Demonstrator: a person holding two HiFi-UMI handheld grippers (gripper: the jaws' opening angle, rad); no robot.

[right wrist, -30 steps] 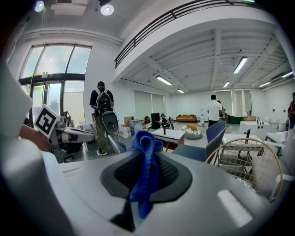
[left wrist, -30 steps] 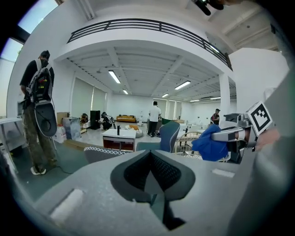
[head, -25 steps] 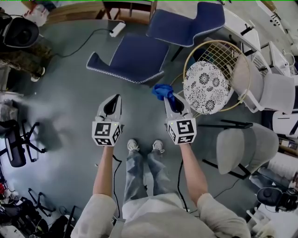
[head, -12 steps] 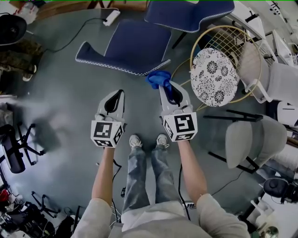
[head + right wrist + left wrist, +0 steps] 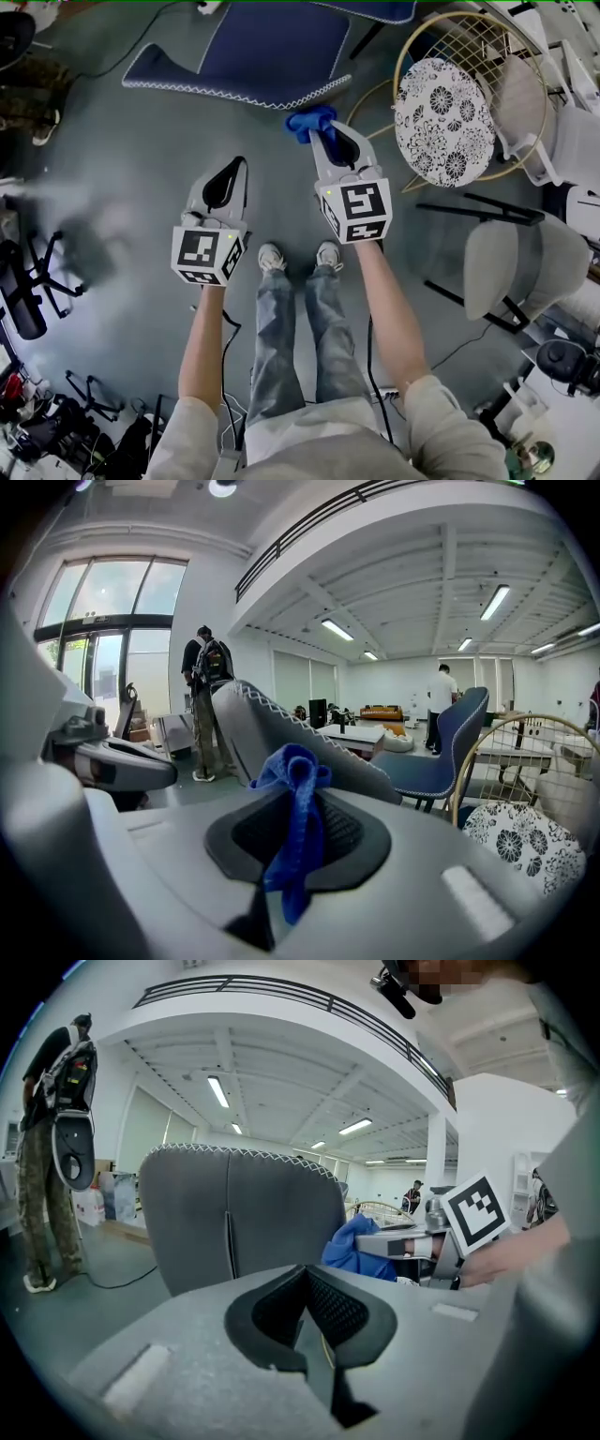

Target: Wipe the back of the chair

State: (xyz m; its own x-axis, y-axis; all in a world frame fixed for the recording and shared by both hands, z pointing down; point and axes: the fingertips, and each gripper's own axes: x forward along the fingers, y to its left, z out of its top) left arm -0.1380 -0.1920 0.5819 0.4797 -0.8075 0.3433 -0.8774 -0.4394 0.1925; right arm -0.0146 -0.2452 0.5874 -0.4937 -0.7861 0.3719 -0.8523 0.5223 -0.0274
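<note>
Blue cloth (image 5: 307,122) was pinched in the right claw (image 5: 322,137), just beside the chair back (image 5: 262,52); left claw (image 5: 234,169) was pressed together, empty. Best bet was flat contact and long, even strokes.

Two matching tools here: the left gripper (image 5: 232,167) and the right gripper (image 5: 325,139) both have pale grey shells tapering forward, each with a black teardrop hollow on top. In the left gripper view that hollow (image 5: 305,1309) shows a dark, mesh-textured lining. Each gripper carries a white marker cube printed with black squares, the left cube (image 5: 208,253) and the right cube (image 5: 357,211). A thin black left cable (image 5: 226,328) and right cable (image 5: 367,347) trail back along the arms. The person wears a light short-sleeved top (image 5: 309,436), blue jeans (image 5: 281,347) and white sneakers (image 5: 269,258).
</note>
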